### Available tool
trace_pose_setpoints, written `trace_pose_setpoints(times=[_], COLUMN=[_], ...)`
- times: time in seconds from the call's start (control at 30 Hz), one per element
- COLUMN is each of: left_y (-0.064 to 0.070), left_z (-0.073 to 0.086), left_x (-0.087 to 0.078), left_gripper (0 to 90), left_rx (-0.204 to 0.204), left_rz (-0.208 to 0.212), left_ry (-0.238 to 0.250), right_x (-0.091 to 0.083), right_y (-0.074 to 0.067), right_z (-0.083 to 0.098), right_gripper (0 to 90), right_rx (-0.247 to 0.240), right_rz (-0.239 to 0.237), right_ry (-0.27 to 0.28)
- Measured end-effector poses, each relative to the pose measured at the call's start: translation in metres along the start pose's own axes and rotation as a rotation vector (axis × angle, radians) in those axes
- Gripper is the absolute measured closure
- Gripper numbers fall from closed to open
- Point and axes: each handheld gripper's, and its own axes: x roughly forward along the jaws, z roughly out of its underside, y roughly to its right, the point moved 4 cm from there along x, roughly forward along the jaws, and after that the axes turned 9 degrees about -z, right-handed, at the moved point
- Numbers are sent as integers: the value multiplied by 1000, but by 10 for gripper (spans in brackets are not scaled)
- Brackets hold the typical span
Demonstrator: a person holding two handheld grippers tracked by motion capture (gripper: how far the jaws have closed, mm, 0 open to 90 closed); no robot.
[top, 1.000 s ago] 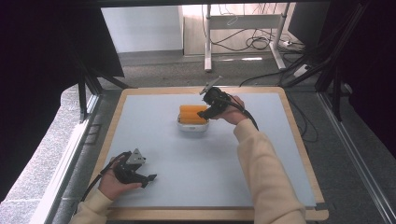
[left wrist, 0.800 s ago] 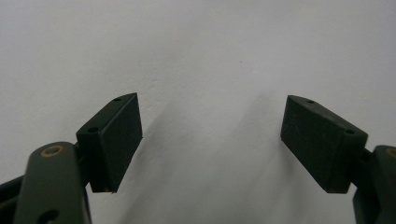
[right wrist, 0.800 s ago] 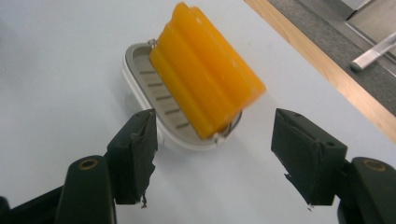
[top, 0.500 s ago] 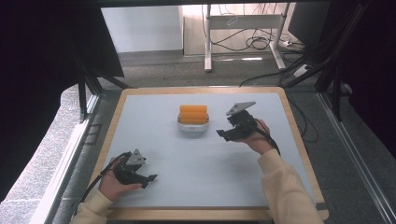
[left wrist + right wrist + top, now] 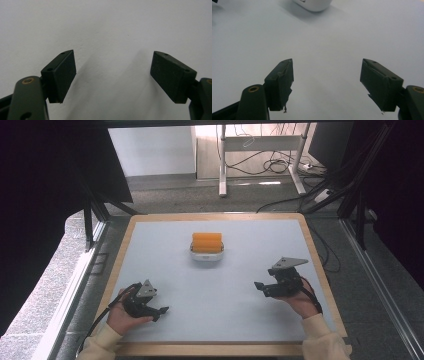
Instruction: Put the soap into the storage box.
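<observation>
Two hand-held grippers on show: left gripper (image 5: 161, 310) near the front-left of the table (image 5: 150, 255), right gripper (image 5: 259, 285) toward the front-right, each gripped by one hand. Left hand (image 5: 125, 317) and right hand (image 5: 296, 297) both cuffed in cream sleeves. Jaws of the left gripper (image 5: 113, 75) spread wide apart over bare grey surface, nothing between the pads (image 5: 61, 75). Jaws of the right gripper (image 5: 327, 83) likewise spread wide, empty, with frayed tape hanging off the pads (image 5: 280, 83).

One white tray (image 5: 206, 256) lying back of centre on the table, well apart from both grippers and roughly between them from side to side. Loaded with orange rolls (image 5: 207, 242); two rounded ridges visible, exact count hard to tell. Rounded corners on the tray, low white wall, orange contents standing above the rim. Seen again from the right gripper view as a white curved edge (image 5: 313, 4) at the top, far ahead of the jaws.

One table only: pale grey top, framed by a light wooden border. Broad bare surface on every side of the tray. Both grippers just inside the wooden border at the front.
</observation>
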Motion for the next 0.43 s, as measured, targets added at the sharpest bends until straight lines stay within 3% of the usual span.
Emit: trace_pose_setpoints(times=[0.2,0.43], left_y=[0,-2], left_z=[0,-4], left_x=[-1,2], left_gripper=[207,210], left_rx=[13,-22], left_rz=[-1,-6], left_ry=[-3,5], right_x=[3,1], right_y=[2,-3], right_z=[8,5], right_gripper=[255,232], right_rx=[-2,-54], right_rz=[18,31], right_ry=[-4,15])
